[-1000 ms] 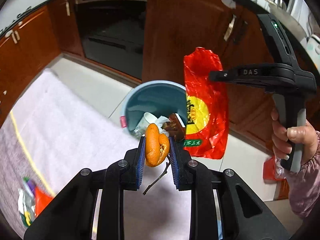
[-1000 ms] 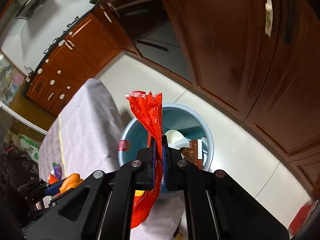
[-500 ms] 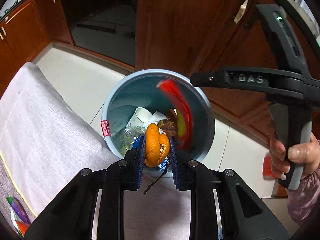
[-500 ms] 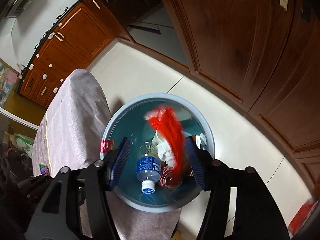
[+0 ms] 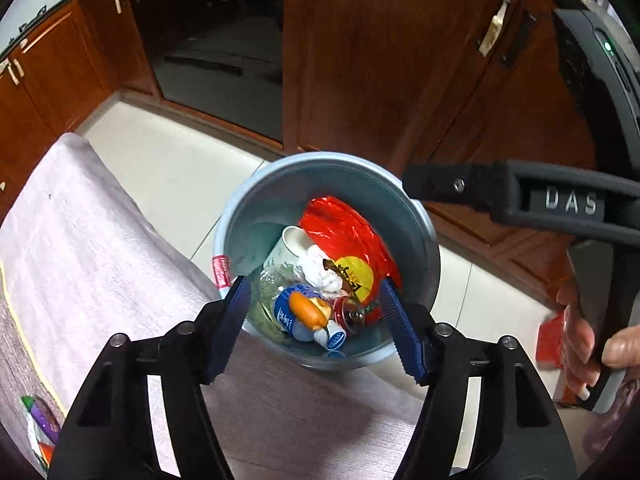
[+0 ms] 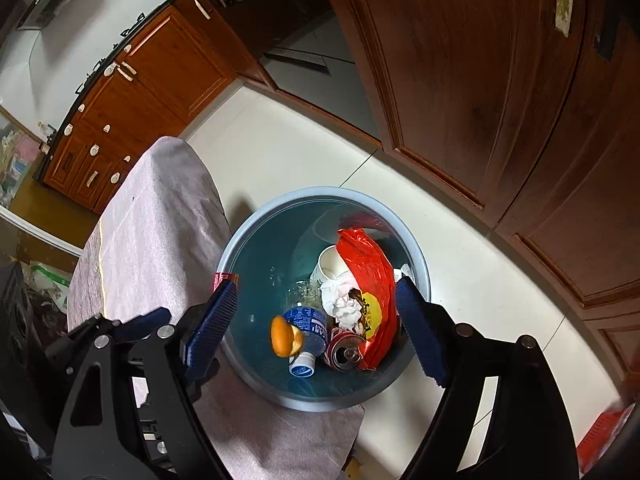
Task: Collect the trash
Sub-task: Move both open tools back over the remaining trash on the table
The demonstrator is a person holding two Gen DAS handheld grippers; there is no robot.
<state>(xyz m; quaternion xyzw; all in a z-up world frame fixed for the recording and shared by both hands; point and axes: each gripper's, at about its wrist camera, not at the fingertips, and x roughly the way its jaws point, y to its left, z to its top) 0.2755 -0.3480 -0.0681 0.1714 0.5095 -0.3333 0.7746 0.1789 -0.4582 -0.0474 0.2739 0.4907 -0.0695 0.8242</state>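
Kitchen floor, wood cabinets behind, grey cloth-covered bench [image 5: 100, 272] on the left with the blue bin [image 5: 424, 240] tucked against its edge, so anything let go past the bench lip lands inside

Far left on the bench: a crumpled wrapper [image 5: 38, 426] not yet collected, seen only by the left wrist view

Left tongs [image 5: 316, 312] spread wide over the bin, gripping nothing. Orange peel [image 5: 308, 310] sits below them among the trash, on the water bottle [image 5: 288, 312]; blurred in the right wrist view, can't tell if it's at rest or mid-drop

Rest of the bin contents: paper cup [image 5: 292, 240], tissue wad [image 5: 320, 272], soda can [image 5: 350, 314], red snack bag [image 5: 344, 232] leaning on the right wall

Right tongs [image 6: 316, 328] also spread wide and empty, centred above the bin

View differences: left cam catches the right device's body and the hand [image 5: 580, 344] on its handle. Right cam looks straighter down, shows the can mouth and bottle cap more clearly, plus the left tongs' tips beside the bin rim
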